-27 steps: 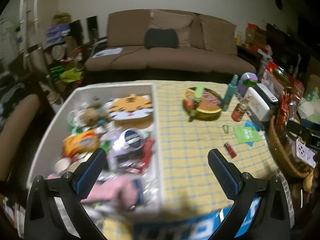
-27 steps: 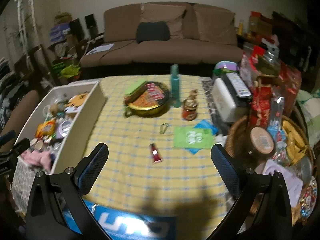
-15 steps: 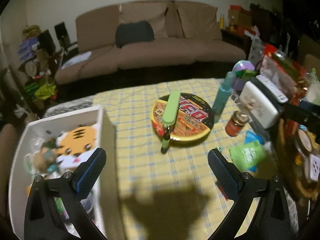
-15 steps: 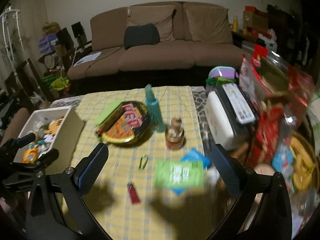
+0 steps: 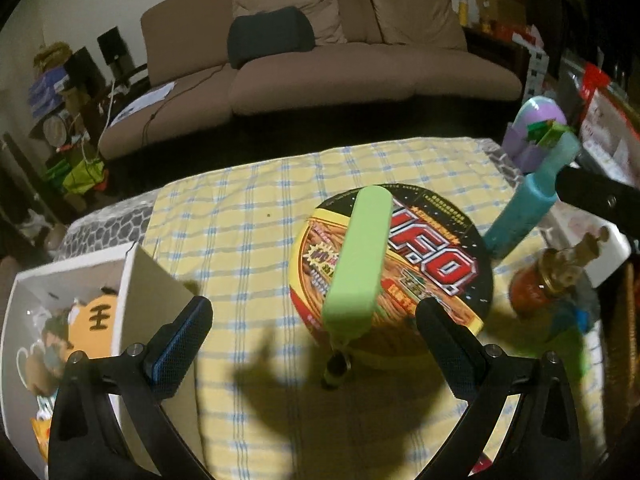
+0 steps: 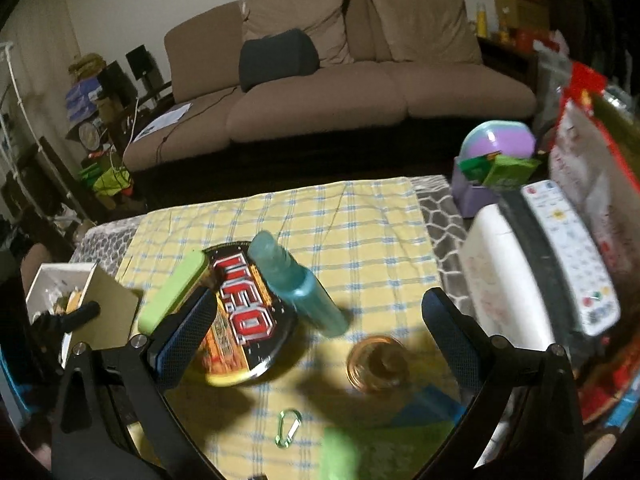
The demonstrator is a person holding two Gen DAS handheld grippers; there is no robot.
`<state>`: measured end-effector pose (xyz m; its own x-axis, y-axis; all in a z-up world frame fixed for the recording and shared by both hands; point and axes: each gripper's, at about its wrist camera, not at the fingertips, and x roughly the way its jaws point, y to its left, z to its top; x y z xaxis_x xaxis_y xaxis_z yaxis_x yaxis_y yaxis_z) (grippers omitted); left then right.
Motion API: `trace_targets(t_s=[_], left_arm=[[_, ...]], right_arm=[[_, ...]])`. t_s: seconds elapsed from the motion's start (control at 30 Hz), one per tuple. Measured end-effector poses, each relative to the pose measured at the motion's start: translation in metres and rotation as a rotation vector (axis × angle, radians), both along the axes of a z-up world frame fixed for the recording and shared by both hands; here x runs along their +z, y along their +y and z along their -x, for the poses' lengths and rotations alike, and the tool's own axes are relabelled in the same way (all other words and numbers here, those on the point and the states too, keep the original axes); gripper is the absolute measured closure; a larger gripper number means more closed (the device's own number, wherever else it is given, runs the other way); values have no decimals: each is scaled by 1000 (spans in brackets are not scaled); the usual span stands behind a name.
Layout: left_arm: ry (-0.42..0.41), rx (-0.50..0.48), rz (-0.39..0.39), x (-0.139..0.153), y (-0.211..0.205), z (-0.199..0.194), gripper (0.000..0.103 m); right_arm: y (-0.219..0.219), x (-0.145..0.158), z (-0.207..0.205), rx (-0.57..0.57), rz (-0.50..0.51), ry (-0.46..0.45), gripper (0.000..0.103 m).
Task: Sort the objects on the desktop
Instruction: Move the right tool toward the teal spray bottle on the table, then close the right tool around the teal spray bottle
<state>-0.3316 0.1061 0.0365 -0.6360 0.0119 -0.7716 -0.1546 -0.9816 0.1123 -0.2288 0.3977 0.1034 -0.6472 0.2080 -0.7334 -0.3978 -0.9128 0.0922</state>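
Note:
A round UFO noodle bowl [image 5: 432, 264] sits on the yellow checked cloth, with a long green case [image 5: 360, 264] lying across its lid. My left gripper [image 5: 314, 330] is open and empty, hovering just in front of the bowl and case. My right gripper [image 6: 318, 326] is open and empty above a teal bottle [image 6: 298, 286] and a small round jar [image 6: 378, 362]. The bowl [image 6: 240, 316] and green case [image 6: 172, 294] lie at its left. A white box [image 5: 36, 340] holding a tiger toy stands at the left.
A green carabiner [image 6: 288, 434] and a blurred green packet [image 6: 360, 456] lie near the front edge. A white case with a remote [image 6: 560, 256] on it, a purple holder [image 6: 492, 160] and snack bags crowd the right side. A brown sofa stands behind the table.
Both grippers have moved forward and toward the far side of the table. The left swung right from over the white box to the noodle bowl. The right closed in on the bottle and jar.

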Motion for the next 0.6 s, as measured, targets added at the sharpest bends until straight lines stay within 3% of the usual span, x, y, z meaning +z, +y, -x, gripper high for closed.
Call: trace_targets(t_s=[0.2, 0.27, 0.3, 0.37, 0.4, 0.43, 0.6], left_arm=[[2, 7, 42, -6, 2, 12, 0], [14, 0, 17, -3, 0, 10, 0], [20, -5, -4, 0, -1, 6, 0], [28, -17, -23, 3, 1, 4, 0], [32, -27, -33, 4, 2, 2, 0], [37, -47, -48, 6, 5, -1, 0], [47, -148, -102, 10, 27, -11, 0]], right_arm=[[0, -17, 16, 12, -37, -29, 0], [2, -20, 21, 11, -49, -35, 1], [1, -23, 25, 13, -56, -40, 6], [1, -28, 32, 14, -79, -77, 29], [1, -31, 35, 28, -84, -93, 56], [0, -32, 37, 39, -83, -105, 72], [-5, -21, 33, 56, -126, -85, 73]])
